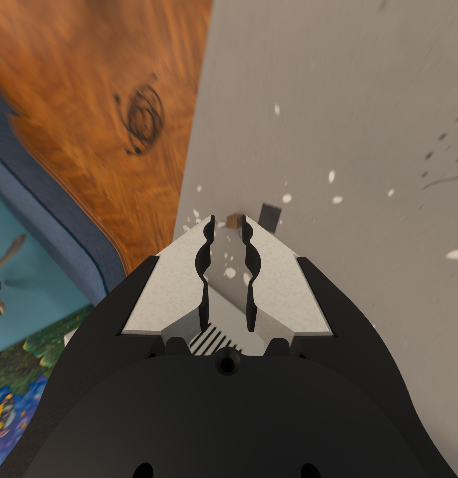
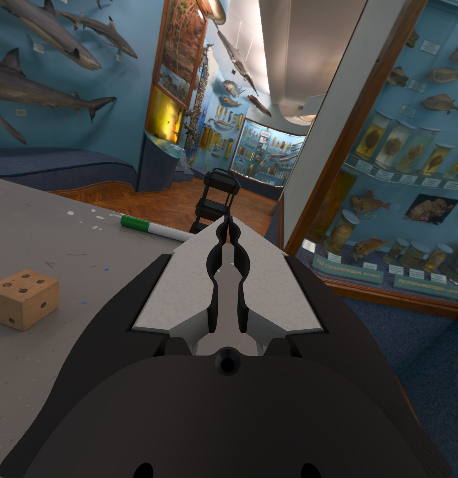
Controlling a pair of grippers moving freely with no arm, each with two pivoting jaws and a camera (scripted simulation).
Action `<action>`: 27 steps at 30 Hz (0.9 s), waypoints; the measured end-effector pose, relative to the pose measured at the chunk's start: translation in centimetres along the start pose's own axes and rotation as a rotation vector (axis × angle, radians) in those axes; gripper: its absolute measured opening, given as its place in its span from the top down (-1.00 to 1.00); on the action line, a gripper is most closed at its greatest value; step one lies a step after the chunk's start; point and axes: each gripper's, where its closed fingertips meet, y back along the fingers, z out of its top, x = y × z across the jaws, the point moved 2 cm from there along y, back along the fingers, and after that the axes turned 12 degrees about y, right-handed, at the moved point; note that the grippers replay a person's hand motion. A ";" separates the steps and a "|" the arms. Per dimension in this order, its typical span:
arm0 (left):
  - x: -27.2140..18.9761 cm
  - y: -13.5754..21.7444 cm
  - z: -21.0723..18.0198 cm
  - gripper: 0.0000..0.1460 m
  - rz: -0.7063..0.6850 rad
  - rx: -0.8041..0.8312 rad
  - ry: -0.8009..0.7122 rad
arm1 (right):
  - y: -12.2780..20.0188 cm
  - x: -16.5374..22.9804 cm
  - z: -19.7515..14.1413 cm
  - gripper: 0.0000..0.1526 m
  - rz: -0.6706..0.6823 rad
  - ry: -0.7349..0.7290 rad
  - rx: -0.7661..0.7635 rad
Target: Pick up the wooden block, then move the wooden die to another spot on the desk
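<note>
In the left wrist view my left gripper (image 1: 227,219) is open and empty, high above the grey speckled desk (image 1: 326,129). A small brown wooden block (image 1: 234,222) lies far below on the desk and shows just past the fingertips, apart from them. In the right wrist view the wooden die (image 2: 23,297), light wood with dark pips, sits on the desk (image 2: 54,232) at the left. My right gripper (image 2: 227,218) is shut and empty, to the right of the die, near the desk's edge.
A green-capped white marker (image 2: 150,229) lies on the desk beyond the die. A dark flat rectangle (image 1: 269,217) lies beside the block. A black-and-white striped item (image 1: 212,338) shows between the left finger bases. A black cart (image 2: 217,196) stands on the wooden floor past the desk edge.
</note>
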 end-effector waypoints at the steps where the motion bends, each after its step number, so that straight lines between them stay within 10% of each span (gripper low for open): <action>1: 0.7 -1.1 -0.5 0.72 -0.027 0.097 -0.027 | -0.1 0.2 0.0 1.00 0.009 0.003 0.000; 13: 1.4 -7.3 -3.9 0.51 -0.284 0.568 0.041 | -0.3 0.8 0.3 1.00 0.055 -0.020 -0.013; 27: 1.0 -8.6 -5.0 0.44 -0.321 0.608 0.022 | -0.3 1.4 0.6 1.00 0.080 -0.012 -0.022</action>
